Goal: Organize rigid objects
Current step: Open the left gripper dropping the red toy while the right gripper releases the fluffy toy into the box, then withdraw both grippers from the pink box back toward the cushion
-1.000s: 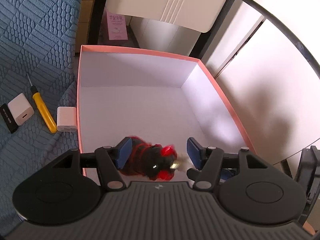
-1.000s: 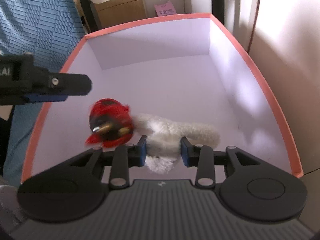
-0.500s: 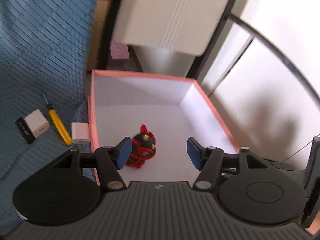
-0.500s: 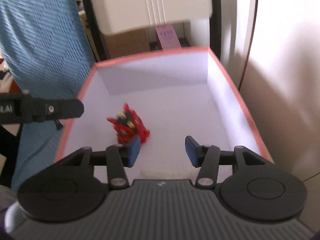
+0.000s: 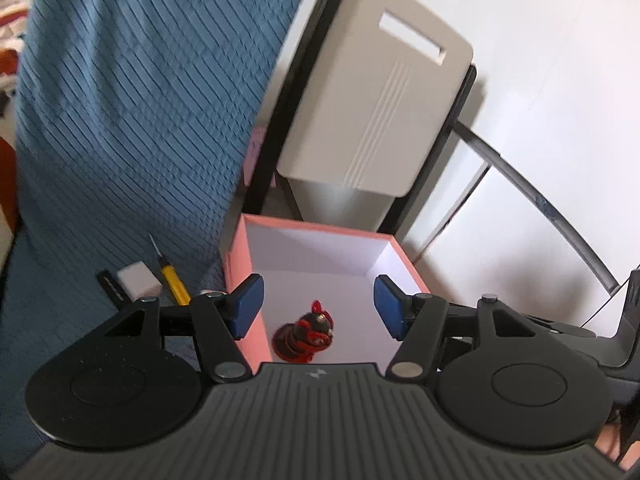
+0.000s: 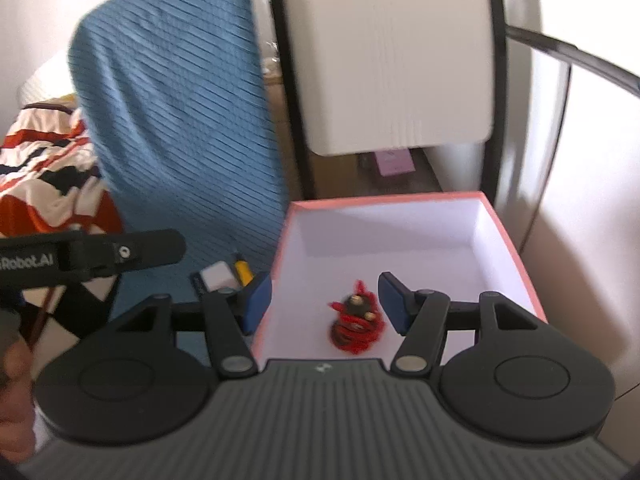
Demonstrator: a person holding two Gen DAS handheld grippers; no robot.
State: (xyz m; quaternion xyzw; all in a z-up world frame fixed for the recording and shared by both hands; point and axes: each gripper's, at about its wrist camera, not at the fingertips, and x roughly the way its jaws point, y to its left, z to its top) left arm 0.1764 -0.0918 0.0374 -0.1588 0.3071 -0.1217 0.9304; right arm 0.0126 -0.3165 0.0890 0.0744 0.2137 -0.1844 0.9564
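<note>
A small red and black toy figure (image 5: 306,334) (image 6: 356,320) with red threads lies on the white floor of a pink box (image 5: 312,226) (image 6: 384,198). My left gripper (image 5: 318,302) hangs open, high above the box's near left corner. My right gripper (image 6: 325,300) is also above the box, and its jaws are opening. Nothing is between either pair of blue pads; the toy only shows through the gaps, far below. Left of the box, on blue cloth, lie a white charger (image 5: 138,282) (image 6: 218,276), a yellow screwdriver (image 5: 174,280) (image 6: 243,270) and a flat black piece (image 5: 110,282).
A blue quilted cover (image 5: 132,120) rises at the left. A beige chair back (image 5: 372,100) with a black frame stands behind the box. A patterned blanket (image 6: 44,168) lies far left. A hand (image 6: 16,380) shows at the lower left edge.
Both grippers have risen and drawn back from the box. The right gripper let go of the white fluffy bit and opened. The toy now rests on the box floor.
</note>
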